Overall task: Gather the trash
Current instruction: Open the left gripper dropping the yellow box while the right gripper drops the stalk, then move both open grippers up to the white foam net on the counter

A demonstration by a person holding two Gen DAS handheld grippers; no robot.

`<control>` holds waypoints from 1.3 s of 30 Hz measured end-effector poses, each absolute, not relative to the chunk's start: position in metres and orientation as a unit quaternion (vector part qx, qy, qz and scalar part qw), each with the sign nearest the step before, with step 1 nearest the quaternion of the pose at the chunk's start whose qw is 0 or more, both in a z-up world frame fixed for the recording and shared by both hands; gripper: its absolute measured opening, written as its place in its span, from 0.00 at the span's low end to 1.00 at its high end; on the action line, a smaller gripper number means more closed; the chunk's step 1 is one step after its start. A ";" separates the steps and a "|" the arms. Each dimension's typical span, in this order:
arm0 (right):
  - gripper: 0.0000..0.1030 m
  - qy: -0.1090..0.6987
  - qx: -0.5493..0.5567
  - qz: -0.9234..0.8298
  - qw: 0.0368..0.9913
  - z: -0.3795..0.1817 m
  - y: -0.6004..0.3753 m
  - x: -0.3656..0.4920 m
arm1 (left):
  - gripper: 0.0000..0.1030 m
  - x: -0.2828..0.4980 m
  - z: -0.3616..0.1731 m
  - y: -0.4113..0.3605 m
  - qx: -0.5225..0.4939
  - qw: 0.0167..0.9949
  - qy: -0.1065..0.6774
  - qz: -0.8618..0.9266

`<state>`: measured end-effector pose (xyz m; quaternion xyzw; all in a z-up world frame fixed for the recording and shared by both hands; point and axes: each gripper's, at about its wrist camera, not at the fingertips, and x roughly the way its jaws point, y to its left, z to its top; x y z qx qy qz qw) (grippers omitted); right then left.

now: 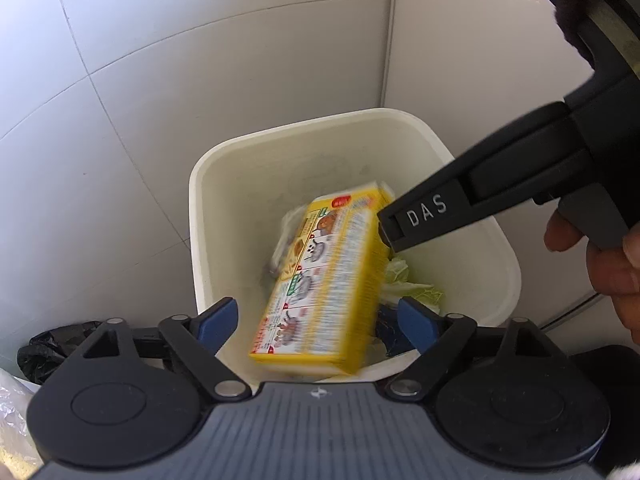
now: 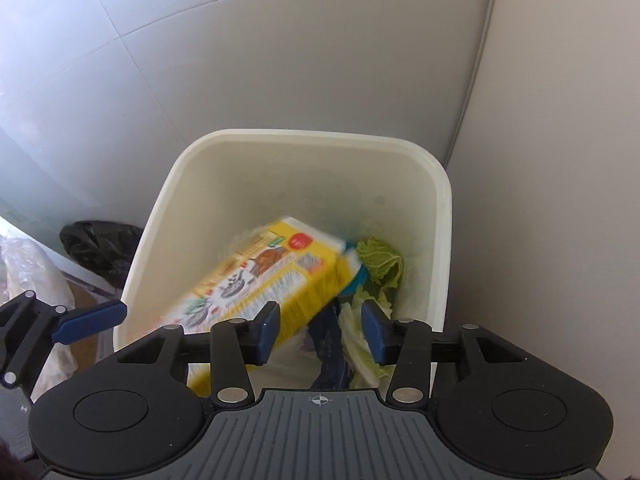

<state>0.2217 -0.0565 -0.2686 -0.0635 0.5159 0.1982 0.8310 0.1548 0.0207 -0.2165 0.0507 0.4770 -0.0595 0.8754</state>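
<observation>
A yellow printed carton (image 1: 320, 280) is blurred with motion inside the cream bin (image 1: 208, 184), free of both grippers. It also shows in the right wrist view (image 2: 264, 280) inside the bin (image 2: 168, 200). My left gripper (image 1: 320, 320) is open above the bin's near rim, its blue pads on either side of the carton. My right gripper (image 2: 320, 332) is open above the bin, empty. The right gripper's black body (image 1: 480, 196) reaches in from the right in the left wrist view. Green cabbage leaves (image 2: 380, 260) and dark blue trash (image 2: 330, 344) lie in the bin.
The bin stands on pale floor tiles (image 1: 100, 140) in a corner of white walls (image 2: 560, 160). A black plastic bag (image 2: 100, 248) lies left of the bin, and a clear plastic bag (image 2: 36, 272) is further left. One blue finger of the left gripper (image 2: 90, 320) shows at left.
</observation>
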 end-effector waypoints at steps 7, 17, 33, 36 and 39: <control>0.50 0.513 -0.066 0.197 0.833 -0.265 -0.056 0.220 | 0.90 0.149 -0.209 0.017 0.057 0.876 0.474 -0.063; 0.66 0.489 -0.070 0.205 0.845 -0.234 -0.068 0.210 | 0.94 0.139 -0.190 0.029 0.045 0.883 0.462 -0.062; 0.86 0.408 -0.113 0.252 0.870 -0.125 -0.071 0.174 | 0.99 0.130 -0.118 0.038 0.042 0.903 0.425 -0.046; 0.87 0.383 -0.118 0.259 0.879 -0.098 -0.075 0.170 | 0.99 0.133 -0.100 0.038 0.041 0.911 0.408 -0.048; 0.87 0.358 -0.126 0.258 0.888 -0.072 -0.081 0.171 | 0.99 0.136 -0.080 0.033 0.045 0.920 0.387 -0.050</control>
